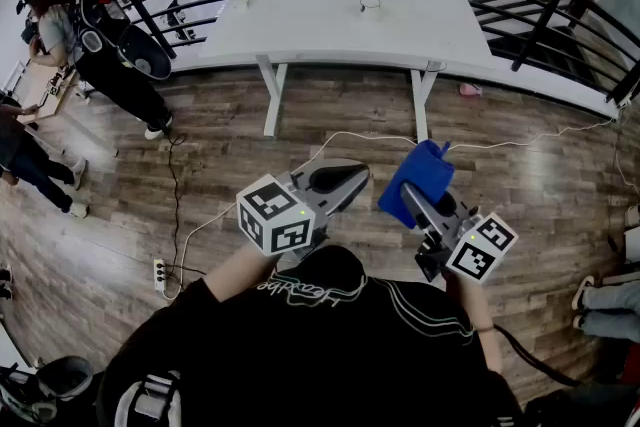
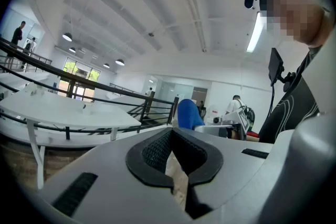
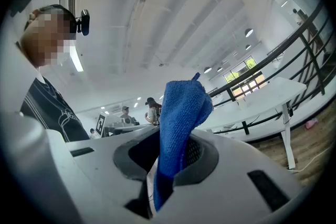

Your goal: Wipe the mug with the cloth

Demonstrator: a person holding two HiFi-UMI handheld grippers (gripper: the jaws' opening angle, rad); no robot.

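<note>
The right gripper (image 3: 169,162) pinches a blue cloth (image 3: 181,113), which stands up out of its jaws. The left gripper (image 2: 171,136) has its jaws pressed together with nothing between them. Both are held near the person, side by side over the wooden floor (image 1: 520,175). The mug (image 1: 371,7) stands on the far white table (image 1: 300,25), well apart from both grippers.
</note>
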